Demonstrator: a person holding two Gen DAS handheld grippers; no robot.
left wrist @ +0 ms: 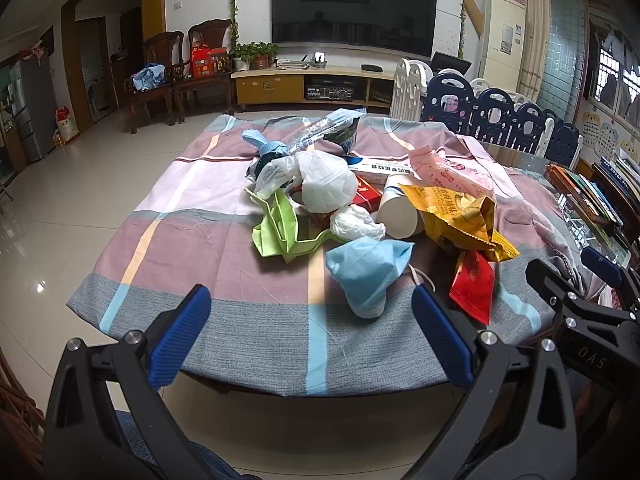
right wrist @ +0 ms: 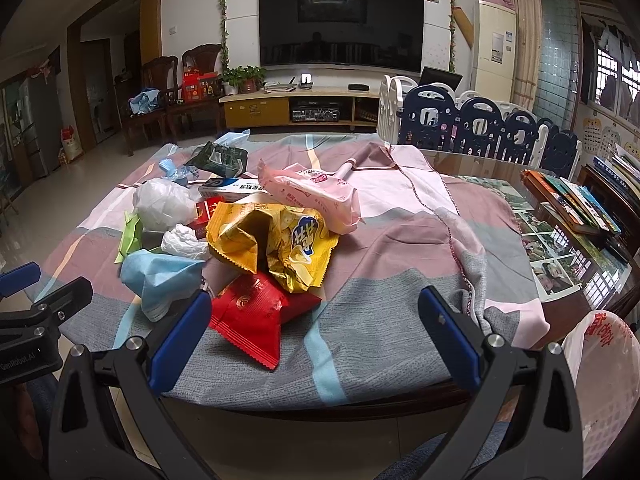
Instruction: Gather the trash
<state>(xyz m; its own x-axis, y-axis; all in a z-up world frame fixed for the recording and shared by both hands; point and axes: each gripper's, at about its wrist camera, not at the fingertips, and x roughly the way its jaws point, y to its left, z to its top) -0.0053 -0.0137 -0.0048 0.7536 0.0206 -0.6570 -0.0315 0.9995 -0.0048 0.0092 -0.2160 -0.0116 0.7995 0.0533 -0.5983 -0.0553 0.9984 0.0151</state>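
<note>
Both grippers hung at the near table edge, the left gripper [left wrist: 310, 336] and right gripper [right wrist: 314, 338] each with jaws wide apart and empty, apparently poised for a first pick. Trash lay heaped mid-table on the plaid cloth [left wrist: 224, 312]: a blue face mask [left wrist: 366, 270] nearest the left, a red snack packet [right wrist: 252, 316] nearest the right, then a yellow chip bag [right wrist: 276, 240], a pink wipes pack [right wrist: 312, 196] and a tipped paper cup [left wrist: 398, 210], seemingly empty. At the right view's lower corner sat a white plastic bag [right wrist: 600, 356], likely the collecting sack; its contents could not be seen.
</note>
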